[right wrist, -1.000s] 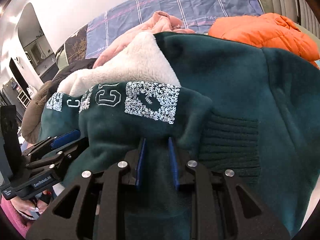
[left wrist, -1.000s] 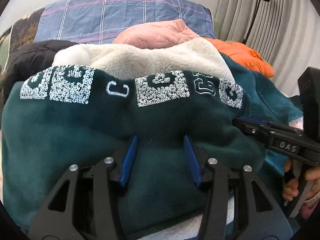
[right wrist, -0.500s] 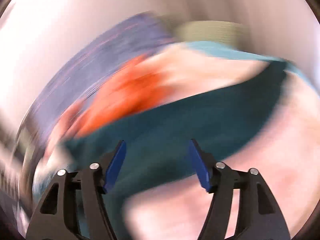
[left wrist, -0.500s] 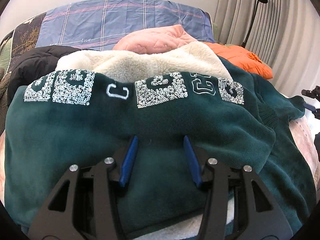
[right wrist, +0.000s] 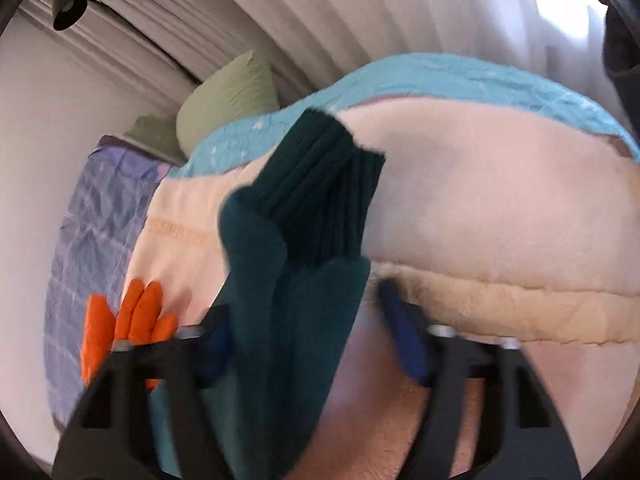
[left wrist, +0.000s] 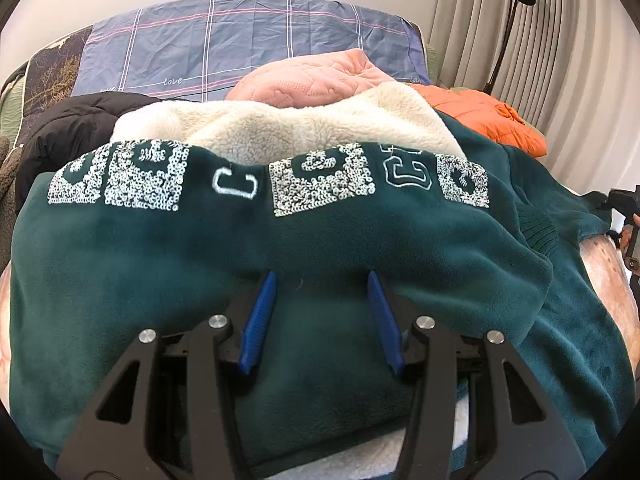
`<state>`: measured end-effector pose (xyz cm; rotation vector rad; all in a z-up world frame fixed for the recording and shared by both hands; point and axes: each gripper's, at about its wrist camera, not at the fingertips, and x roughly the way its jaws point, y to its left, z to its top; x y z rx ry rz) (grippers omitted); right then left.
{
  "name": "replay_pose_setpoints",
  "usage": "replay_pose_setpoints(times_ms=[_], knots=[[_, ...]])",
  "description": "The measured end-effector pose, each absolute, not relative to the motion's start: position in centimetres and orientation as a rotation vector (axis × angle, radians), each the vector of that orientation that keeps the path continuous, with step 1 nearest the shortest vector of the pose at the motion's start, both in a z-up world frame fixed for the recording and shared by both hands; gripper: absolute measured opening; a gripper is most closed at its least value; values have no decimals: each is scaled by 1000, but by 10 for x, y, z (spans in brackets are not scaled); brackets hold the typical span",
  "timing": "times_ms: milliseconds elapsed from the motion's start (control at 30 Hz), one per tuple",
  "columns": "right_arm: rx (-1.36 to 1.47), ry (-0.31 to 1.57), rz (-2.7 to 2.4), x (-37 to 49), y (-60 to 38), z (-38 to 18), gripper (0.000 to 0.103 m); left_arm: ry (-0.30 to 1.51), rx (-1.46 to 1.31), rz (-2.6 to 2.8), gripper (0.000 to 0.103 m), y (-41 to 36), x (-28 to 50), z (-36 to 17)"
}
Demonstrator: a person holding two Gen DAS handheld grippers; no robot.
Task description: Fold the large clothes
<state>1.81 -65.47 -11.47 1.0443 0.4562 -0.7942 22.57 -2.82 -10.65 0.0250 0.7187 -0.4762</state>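
The right wrist view is smeared by motion blur. The dark green fleece sweatshirt's ribbed-cuffed sleeve [right wrist: 304,248] covers the right gripper's [right wrist: 306,320] left blue finger pad. The orange quilted puffer jacket [right wrist: 128,320] shows only as a sliver behind the frame.

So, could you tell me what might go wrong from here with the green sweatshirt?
The left tool sits open on the green sweatshirt, gripping nothing, so the fold could slump. The sleeve cuff lies between the right tool's open fingers, ungripped; it may slip out. The orange jacket lies close enough to snag.
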Motion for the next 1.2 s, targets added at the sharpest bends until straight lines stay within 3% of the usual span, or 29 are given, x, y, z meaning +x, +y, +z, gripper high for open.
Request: replay_pose_setpoints(times_ms=[200, 400, 467, 600, 733, 900, 1033, 1200], knots=[[904, 371, -442, 66, -563, -32, 15, 718, 24, -475, 49, -29, 226, -107], [563, 363, 11, 121, -358, 32, 15, 710, -4, -488, 51, -23, 225, -105], [493, 395, 100, 133, -296, 25, 16, 701, -35, -506, 54, -18, 224, -104], [346, 569, 192, 163, -212, -25, 23, 641, -154, -527, 77, 6, 213, -92], [275, 771, 252, 172, -172, -89, 33, 625, -372, -618, 79, 46, 211, -83], [188, 686, 279, 150, -151, -92, 46, 647, -528, -727, 82, 56, 217, -82], [121, 592, 370, 136, -137, -84, 47, 637, -481, -791, 87, 39, 208, -75], [127, 612, 421, 139, -145, -95, 49, 634, -453, -842, 92, 27, 205, -72]])
